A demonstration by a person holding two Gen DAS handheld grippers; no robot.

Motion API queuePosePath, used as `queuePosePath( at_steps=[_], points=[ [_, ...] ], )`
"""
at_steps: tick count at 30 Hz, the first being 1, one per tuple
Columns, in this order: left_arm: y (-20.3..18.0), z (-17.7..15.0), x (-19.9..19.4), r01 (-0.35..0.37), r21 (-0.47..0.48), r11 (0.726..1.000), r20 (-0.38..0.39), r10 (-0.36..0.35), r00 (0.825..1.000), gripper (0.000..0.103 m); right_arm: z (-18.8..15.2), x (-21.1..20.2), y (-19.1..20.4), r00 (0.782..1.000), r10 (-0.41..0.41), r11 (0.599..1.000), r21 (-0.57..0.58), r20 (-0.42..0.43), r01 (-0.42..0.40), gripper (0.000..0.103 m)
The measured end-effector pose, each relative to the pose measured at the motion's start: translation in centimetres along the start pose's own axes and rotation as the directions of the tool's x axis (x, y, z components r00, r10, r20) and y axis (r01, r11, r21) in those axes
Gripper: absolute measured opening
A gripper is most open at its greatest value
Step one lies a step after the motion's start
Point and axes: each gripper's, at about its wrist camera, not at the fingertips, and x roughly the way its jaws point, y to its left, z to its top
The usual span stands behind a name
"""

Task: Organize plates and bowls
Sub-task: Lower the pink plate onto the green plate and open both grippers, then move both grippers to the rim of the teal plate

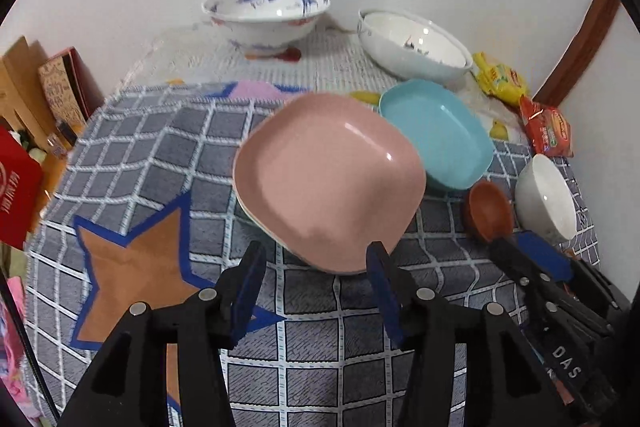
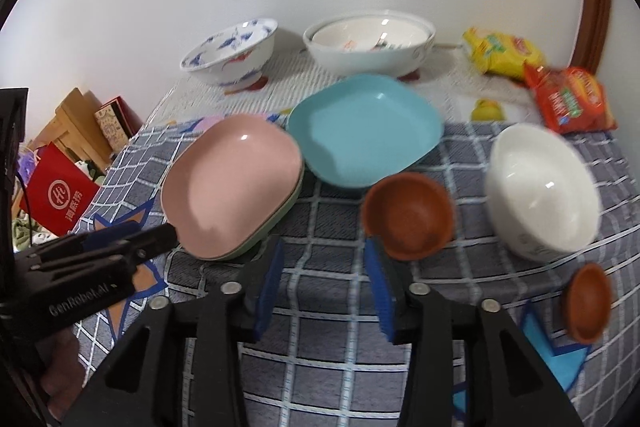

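Note:
A pink plate [image 1: 328, 179] tops a small stack of plates on the checked cloth [image 1: 160, 155]. My left gripper [image 1: 316, 265] stands open at the stack's near rim, pads clear of it; in the right wrist view the left gripper [image 2: 162, 235] tips reach that pink plate [image 2: 232, 187]. Behind lies a blue plate [image 2: 364, 131]. My right gripper [image 2: 324, 259] is open and empty, just left of a small brown bowl [image 2: 408, 215]. A white bowl [image 2: 544, 191] and a second brown bowl [image 2: 588, 303] sit to the right.
At the back wall stand a blue-patterned bowl [image 2: 228, 51] and nested white bowls [image 2: 368, 43]. Yellow [image 2: 500, 55] and red snack packets [image 2: 572, 99] lie at the back right. A red bag [image 2: 60, 195] and boxes sit beyond the table's left edge.

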Motion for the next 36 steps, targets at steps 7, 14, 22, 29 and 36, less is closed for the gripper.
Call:
queuePosePath(
  at_steps=[7, 14, 22, 29, 36],
  points=[
    [-2.2, 1.8, -2.2, -0.043, 0.038, 0.998, 0.075, 0.040, 0.996, 0.050, 1.8, -3.7, -2.6, 0.995, -0.049, 0.999, 0.022, 0.086, 0.048, 0.048],
    [-5.1, 4.6, -2.7, -0.042, 0.087, 0.995, 0.128, 0.030, 0.991, 0.050, 4.6, -5.6, -5.2, 0.981, -0.109, 0.993, 0.069, 0.159, 0.100, 0.054],
    [-7.2, 7.9, -1.0, -0.055, 0.122, 0.991, 0.120, 0.040, 0.992, 0.050, 8.7, -4.3, -7.6, 0.985, -0.087, 0.995, 0.069, 0.148, 0.078, 0.057],
    [-8.1, 10.2, 1.7, -0.084, 0.148, 0.985, 0.113, 0.068, 0.991, 0.050, 11.7, -1.6, -8.4, 0.987, -0.058, 0.997, 0.057, 0.148, 0.050, 0.057],
    [-8.1, 11.7, 5.4, -0.087, 0.163, 0.983, 0.078, 0.076, 0.994, 0.050, 12.2, 3.8, -8.3, 0.994, -0.067, 0.998, 0.021, 0.084, 0.065, 0.057]
  ],
)
